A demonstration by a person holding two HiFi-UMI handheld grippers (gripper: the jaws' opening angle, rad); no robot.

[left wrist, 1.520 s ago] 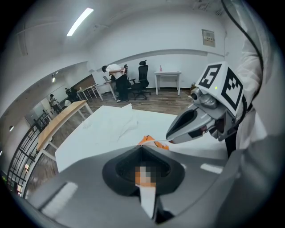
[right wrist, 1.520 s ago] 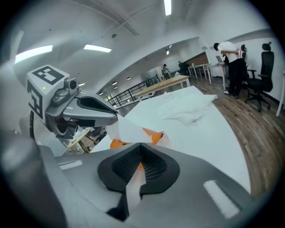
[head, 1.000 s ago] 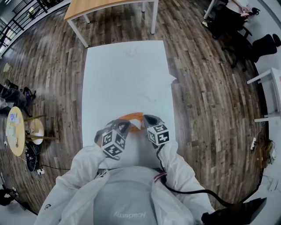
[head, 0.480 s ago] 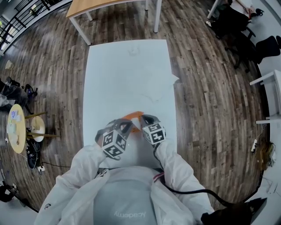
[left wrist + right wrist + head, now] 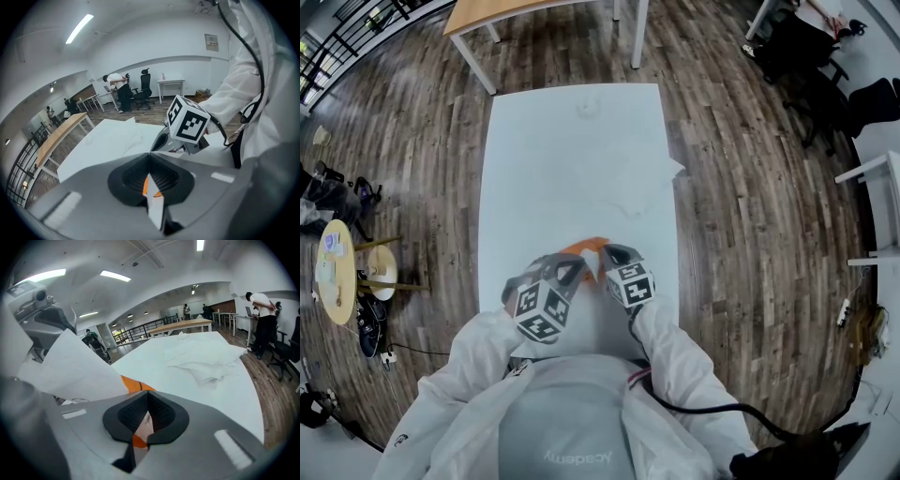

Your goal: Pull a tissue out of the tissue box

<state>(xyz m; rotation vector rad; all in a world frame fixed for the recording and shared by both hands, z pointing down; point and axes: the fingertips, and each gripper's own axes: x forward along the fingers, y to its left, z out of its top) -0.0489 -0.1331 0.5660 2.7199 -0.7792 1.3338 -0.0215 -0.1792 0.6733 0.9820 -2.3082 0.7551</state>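
Several crumpled tissues [image 5: 637, 192] lie loose — beyond the tissue box [image 5: 586, 248].

White sleeves [image 5: 459, 370] flank a grey vest [image 5: 567, 412] with pale lettering. Beyond the vest, the grey left claw [image 5: 150, 161] and right claw [image 5: 147, 401] each bear a black-and-white marker cube [image 5: 542, 307]. A black cable [image 5: 703, 410] trails at the vest's right.

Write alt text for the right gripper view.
The right hand-held gripper is shut on what looks like an edge of the orange tissue box. A white tissue sticks up at the picture's left, and loose tissues lie crumpled farther along the white table.
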